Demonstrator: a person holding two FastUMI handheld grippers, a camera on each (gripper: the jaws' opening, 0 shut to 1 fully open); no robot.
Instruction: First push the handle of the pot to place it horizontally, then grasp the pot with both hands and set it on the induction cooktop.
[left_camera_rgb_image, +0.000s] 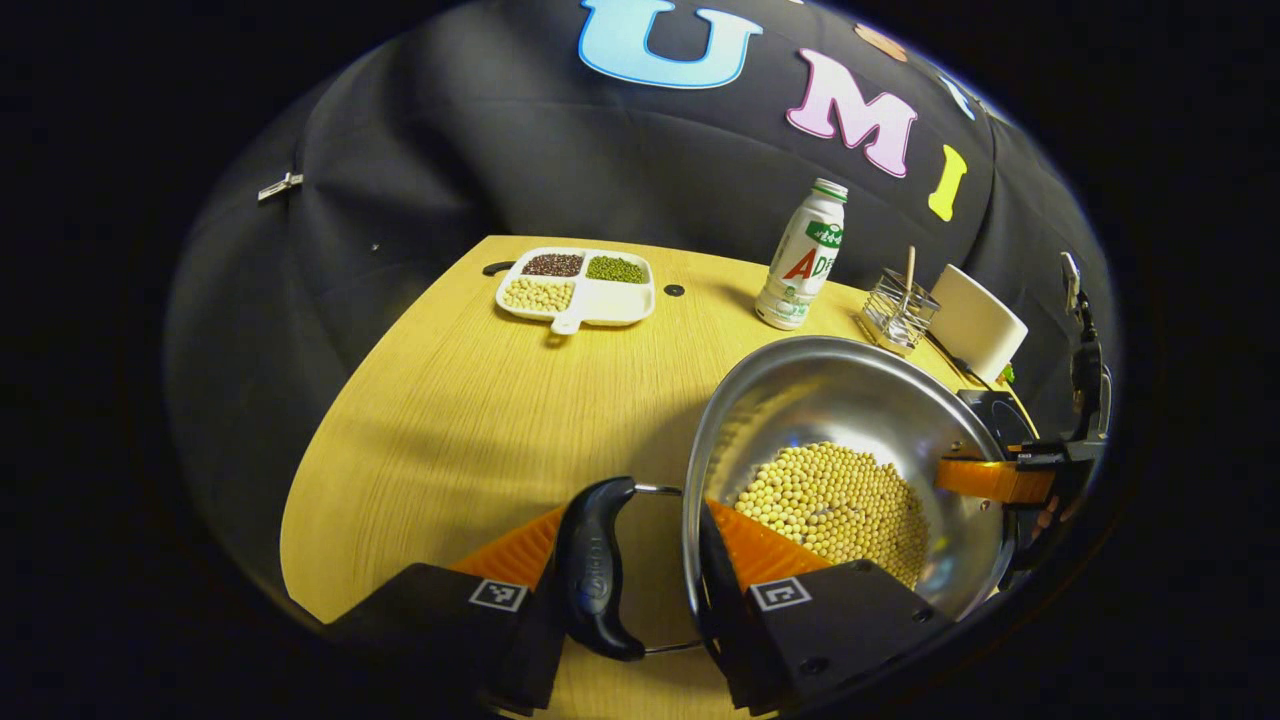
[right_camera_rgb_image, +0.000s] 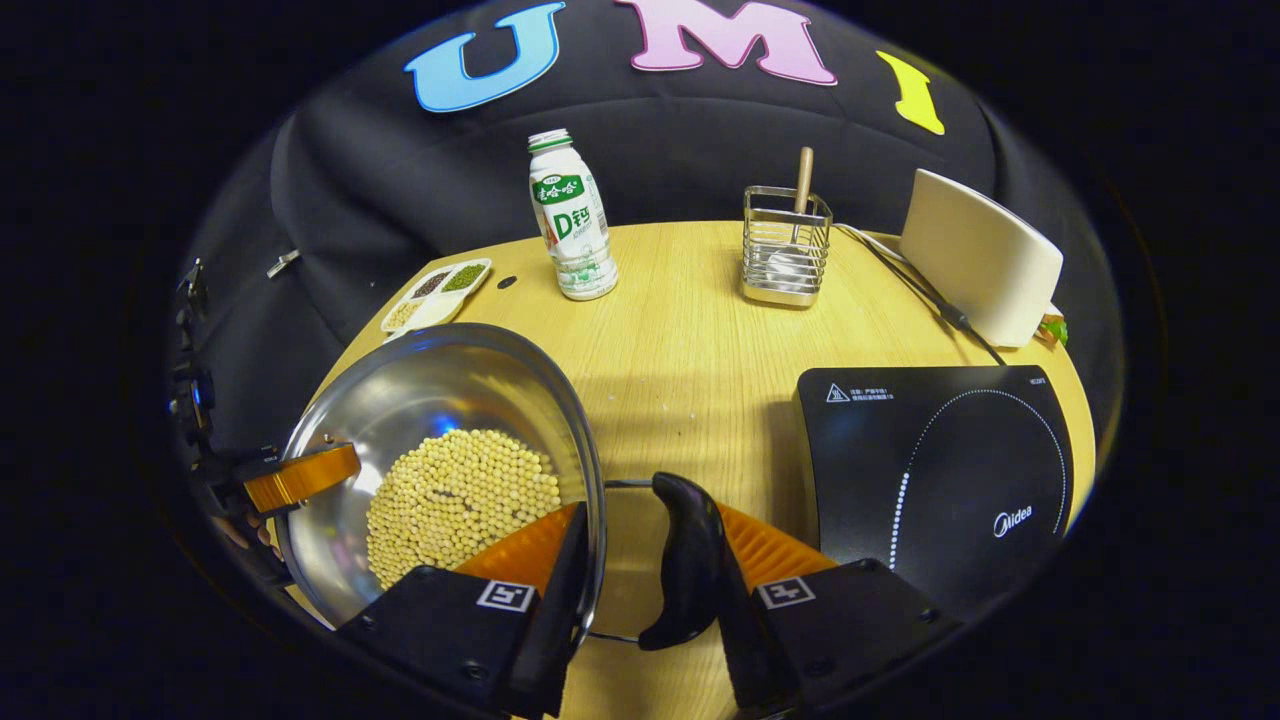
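A steel pot (left_camera_rgb_image: 840, 395) (right_camera_rgb_image: 440, 385) holding soybeans (left_camera_rgb_image: 830, 500) sits at the near side of the wooden table (left_camera_rgb_image: 470, 400), left of the black induction cooktop (right_camera_rgb_image: 940, 470). My left gripper (left_camera_rgb_image: 640, 585) is shut on the pot: one finger is outside its black side handle (left_camera_rgb_image: 595, 570) and the other inside the rim. On the opposite side my right gripper (right_camera_rgb_image: 650, 585) clamps the other black handle (right_camera_rgb_image: 690, 570) and the rim the same way. Each gripper shows across the pot in the other's view, right gripper (left_camera_rgb_image: 1000, 480) and left gripper (right_camera_rgb_image: 300, 477). Both handles lie level.
At the back of the table stand a white drink bottle (right_camera_rgb_image: 570, 215), a wire holder (right_camera_rgb_image: 787, 250) with a wooden stick, and a white box (right_camera_rgb_image: 980, 260) with a cable. A divided tray (left_camera_rgb_image: 580, 285) of beans lies at the far left.
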